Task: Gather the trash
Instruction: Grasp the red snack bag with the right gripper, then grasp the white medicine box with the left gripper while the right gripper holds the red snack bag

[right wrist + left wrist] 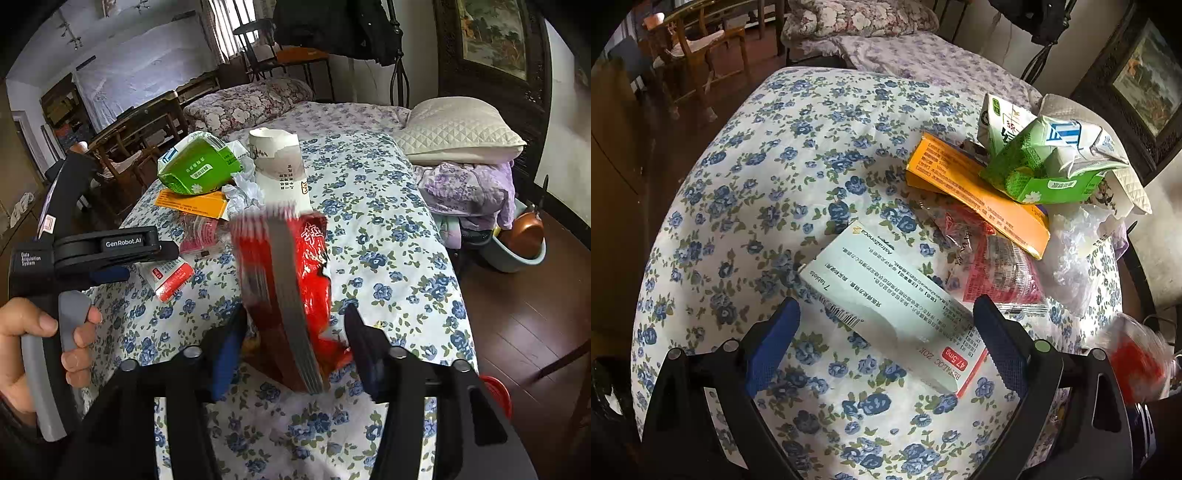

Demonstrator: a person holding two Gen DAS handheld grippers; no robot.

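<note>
Trash lies on a bed with a blue-flowered cover (775,177). My left gripper (886,325) is open, its jaws on either side of a white medicine box (886,295) that lies flat. Beyond are an orange box (979,192), a crushed green carton (1041,162), a red clear wrapper (993,266) and a clear plastic bag (1071,251). In the right wrist view my right gripper (295,343) is open around a blurred red snack bag (295,288); contact is unclear. The left gripper (110,251) shows there too, by the medicine box (170,277).
A white paper cup (280,173) lies behind the red bag. A white pillow (458,129) and folded purple clothes (469,192) sit at the bed's right. A basin (517,247) stands on the wooden floor. Wooden chairs (690,48) stand left of the bed.
</note>
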